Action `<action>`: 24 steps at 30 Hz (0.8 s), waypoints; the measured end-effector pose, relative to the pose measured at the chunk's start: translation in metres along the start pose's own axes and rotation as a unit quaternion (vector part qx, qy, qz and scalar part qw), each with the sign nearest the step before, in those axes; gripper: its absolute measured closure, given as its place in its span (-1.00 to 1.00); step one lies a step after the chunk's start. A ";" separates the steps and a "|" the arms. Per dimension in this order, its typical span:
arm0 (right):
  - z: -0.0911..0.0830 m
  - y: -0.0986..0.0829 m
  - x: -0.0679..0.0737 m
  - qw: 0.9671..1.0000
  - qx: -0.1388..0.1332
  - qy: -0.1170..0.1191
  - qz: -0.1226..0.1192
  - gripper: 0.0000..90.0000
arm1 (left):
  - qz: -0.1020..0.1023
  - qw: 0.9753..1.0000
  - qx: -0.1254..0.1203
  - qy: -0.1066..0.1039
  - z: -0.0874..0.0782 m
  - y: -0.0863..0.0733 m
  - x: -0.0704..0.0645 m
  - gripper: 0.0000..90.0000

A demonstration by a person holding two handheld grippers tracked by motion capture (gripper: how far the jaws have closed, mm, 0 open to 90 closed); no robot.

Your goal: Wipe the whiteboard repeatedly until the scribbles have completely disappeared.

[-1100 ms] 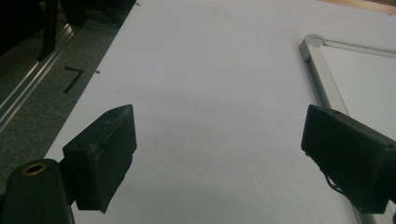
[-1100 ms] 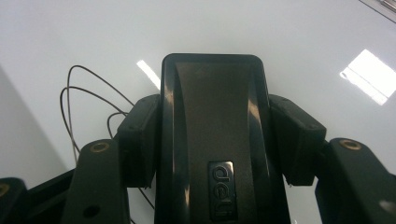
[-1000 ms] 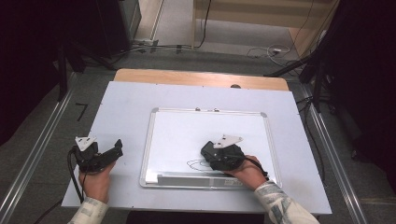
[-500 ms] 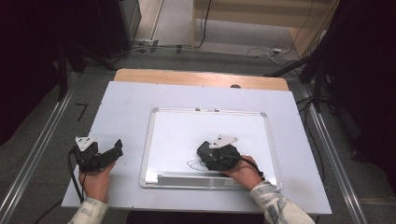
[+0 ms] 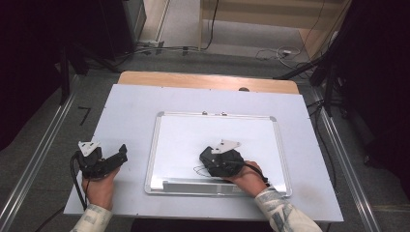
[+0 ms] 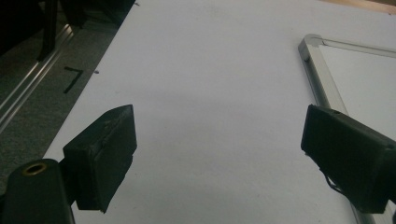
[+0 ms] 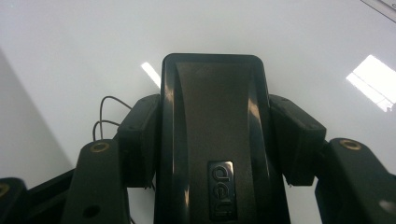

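Right hand-held gripper (image 7: 212,140) clamps a black eraser (image 7: 212,116), logo partly readable as "del", flat on the whiteboard (image 5: 241,130) over a thin scribble (image 7: 105,112). Its lower end is cut off. Left hand-held gripper (image 6: 219,154) gapes empty above the bench (image 6: 210,60), beside the board's frame.

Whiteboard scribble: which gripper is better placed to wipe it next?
Right. The right gripper already clamps the eraser on the whiteboard beside the scribble; the left gripper is open, off the board.

You have one whiteboard (image 5: 217,140), one eraser (image 7: 212,140), one scribble (image 5: 199,169) and two hand-held grippers, left (image 5: 113,159) and right (image 5: 207,159).
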State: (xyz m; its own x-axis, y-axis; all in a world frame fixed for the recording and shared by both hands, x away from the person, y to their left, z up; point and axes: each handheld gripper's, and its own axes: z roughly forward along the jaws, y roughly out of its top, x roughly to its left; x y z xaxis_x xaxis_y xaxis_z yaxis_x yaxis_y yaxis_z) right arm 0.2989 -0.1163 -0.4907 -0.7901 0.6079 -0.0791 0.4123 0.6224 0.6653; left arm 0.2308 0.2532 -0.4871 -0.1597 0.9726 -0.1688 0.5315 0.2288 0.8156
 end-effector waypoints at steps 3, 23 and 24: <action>0.001 0.001 0.001 1.000 -0.001 0.000 0.000 -0.14 | -0.001 1.000 0.000 0.000 0.000 0.000 0.000 -0.77; 0.011 0.013 0.015 1.000 -0.001 0.003 -0.006 -0.14 | 0.000 1.000 0.000 -0.001 0.000 0.000 0.000 -0.77; 0.011 0.014 0.017 1.000 -0.001 0.004 -0.004 -0.14 | 0.000 1.000 0.000 -0.001 0.000 0.000 0.000 -0.77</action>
State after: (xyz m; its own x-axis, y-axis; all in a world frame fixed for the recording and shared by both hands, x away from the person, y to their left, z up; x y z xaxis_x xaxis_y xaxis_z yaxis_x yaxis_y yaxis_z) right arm 0.2964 -0.0920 -0.4913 -0.7971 0.5988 -0.0778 0.4051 0.6259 0.6664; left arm 0.2311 0.2534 -0.4873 -0.1589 0.9726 -0.1696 0.5311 0.2290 0.8157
